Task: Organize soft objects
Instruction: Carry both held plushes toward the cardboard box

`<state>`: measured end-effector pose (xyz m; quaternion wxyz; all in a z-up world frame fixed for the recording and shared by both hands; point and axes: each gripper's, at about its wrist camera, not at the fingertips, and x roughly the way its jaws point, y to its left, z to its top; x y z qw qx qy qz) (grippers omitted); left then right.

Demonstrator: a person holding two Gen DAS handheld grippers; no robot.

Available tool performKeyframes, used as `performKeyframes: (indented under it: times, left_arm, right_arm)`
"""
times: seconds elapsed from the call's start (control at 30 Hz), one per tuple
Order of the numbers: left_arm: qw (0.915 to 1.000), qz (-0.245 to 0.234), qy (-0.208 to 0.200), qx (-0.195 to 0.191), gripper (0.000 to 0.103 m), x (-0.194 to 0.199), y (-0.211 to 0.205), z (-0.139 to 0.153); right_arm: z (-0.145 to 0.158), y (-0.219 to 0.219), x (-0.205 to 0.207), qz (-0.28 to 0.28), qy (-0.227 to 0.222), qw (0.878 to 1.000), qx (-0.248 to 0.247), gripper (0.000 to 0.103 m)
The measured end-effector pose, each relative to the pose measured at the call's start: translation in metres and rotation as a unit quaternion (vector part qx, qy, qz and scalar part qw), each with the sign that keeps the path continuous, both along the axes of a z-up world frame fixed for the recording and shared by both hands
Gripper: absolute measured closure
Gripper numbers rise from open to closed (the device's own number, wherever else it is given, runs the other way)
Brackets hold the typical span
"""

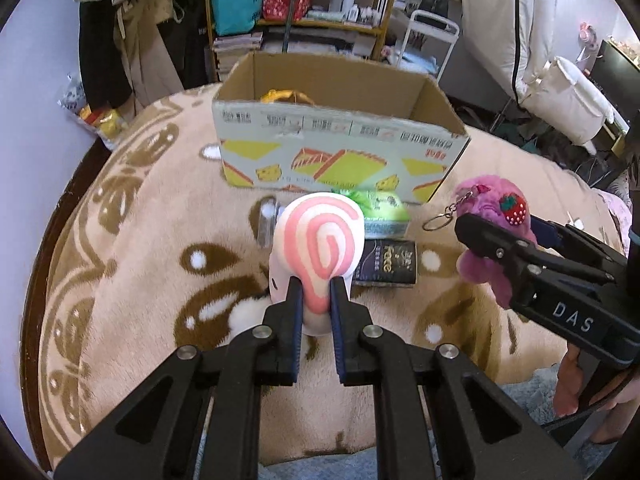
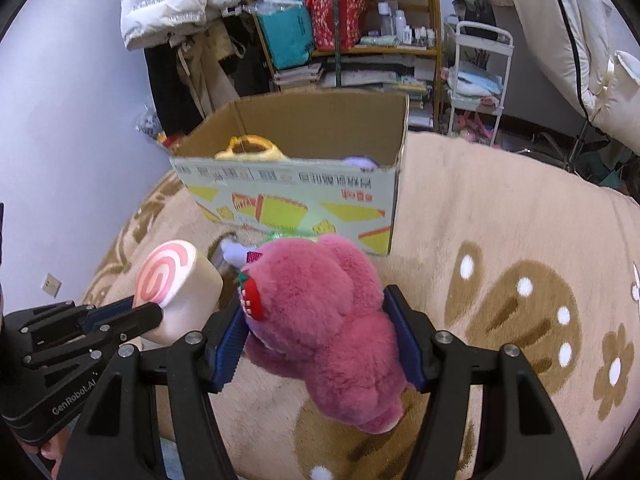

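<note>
The left gripper (image 1: 316, 292) has its fingers clamped on the lower edge of a white plush with a pink swirl (image 1: 320, 240), held up above the beige blanket (image 1: 132, 272). The right gripper (image 2: 320, 332) has its fingers pressed on both sides of a pink plush bear (image 2: 332, 320), also lifted. The two grippers point toward the cardboard box (image 1: 336, 152), the right one coming in from the side at an angle.

Only the left wrist view shows the bear's keyring (image 1: 434, 224), a dark packet (image 1: 390, 266) and a green packet (image 1: 380, 208) lying on the blanket just before the box. Only the right wrist view shows a purple soft thing (image 2: 360, 161) inside the box; a yellow item (image 2: 252, 148) in it shows in both. Behind stands a cluttered shelf (image 2: 360, 52).
</note>
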<state>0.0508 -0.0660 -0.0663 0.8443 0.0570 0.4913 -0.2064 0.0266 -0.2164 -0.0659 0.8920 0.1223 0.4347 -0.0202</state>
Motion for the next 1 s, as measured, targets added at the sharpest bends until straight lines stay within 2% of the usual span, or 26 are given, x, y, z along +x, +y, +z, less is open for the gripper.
performKeyframes:
  times: [0.33,0.53,0.77,1.0]
  left_arm:
    - [0.9980,0.005,-0.059,-0.025,0.090,-0.004,0.007,0.032]
    - [0.9942,0.003,-0.106,-0.018,0.090,-0.001,0.004,0.062]
    - [0.9878,-0.011,-0.152,-0.029,0.090,0.017,-0.006,0.105]
    - [0.9835,-0.011,-0.178,-0.033,0.090,0.051,-0.020,0.125]
  right_arm:
    - [0.028,-0.006,-0.005,-0.012,-0.059,0.998,0.002,0.034]
    - [0.047,-0.012,-0.001,-0.014,-0.089,0.996,0.003,0.034]
    - [0.067,-0.012,0.013,-0.002,-0.116,0.993,-0.011,0.034]
    - [0.081,-0.011,0.039,0.005,-0.141,0.990,-0.030,0.034]
